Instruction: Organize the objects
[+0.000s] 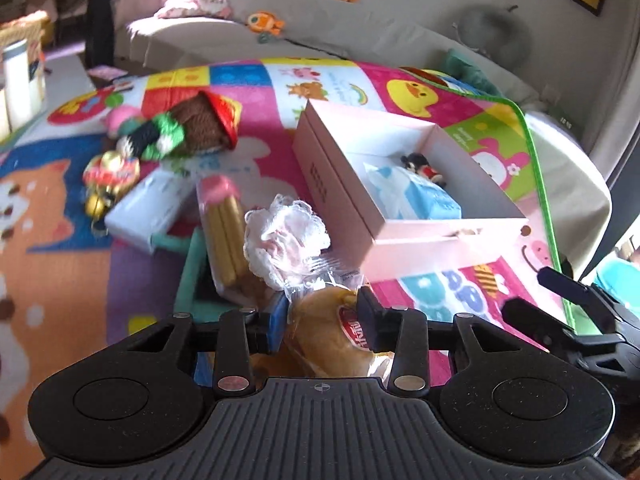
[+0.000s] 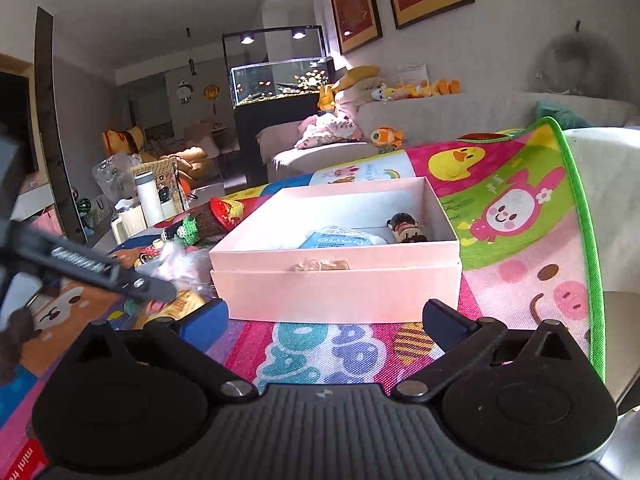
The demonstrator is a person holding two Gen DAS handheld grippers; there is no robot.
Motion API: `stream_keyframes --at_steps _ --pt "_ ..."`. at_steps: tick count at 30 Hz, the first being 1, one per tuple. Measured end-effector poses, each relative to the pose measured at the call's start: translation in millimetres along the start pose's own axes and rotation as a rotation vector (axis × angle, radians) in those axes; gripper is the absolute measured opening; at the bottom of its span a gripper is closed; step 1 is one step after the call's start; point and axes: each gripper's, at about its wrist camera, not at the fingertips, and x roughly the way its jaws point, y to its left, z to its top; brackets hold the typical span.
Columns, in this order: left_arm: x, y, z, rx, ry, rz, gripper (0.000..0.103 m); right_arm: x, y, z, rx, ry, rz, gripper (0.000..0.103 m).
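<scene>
Gripping a wrapped bun (image 1: 328, 332), the left gripper (image 1: 322, 308) is clamped on it from both sides, the crinkly wrapper sticking out ahead. The pink box (image 1: 404, 184) lies ahead and to the right, open side up, its long axis running away from the gripper, with a blue packet (image 1: 424, 196) and a small figurine (image 1: 424, 166) already inside. So a forward-right carry is probably needed. The right gripper (image 2: 324, 320) is spread wide and empty, parked just short of the box's near wall on the play mat (image 2: 516, 200).
</scene>
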Motion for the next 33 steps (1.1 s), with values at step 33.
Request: stream_keyframes --at_steps 33 --pt "19 1 -27 -0.259 0.008 -0.207 0.046 -2 2 -2 0.003 -0.003 -0.010 0.103"
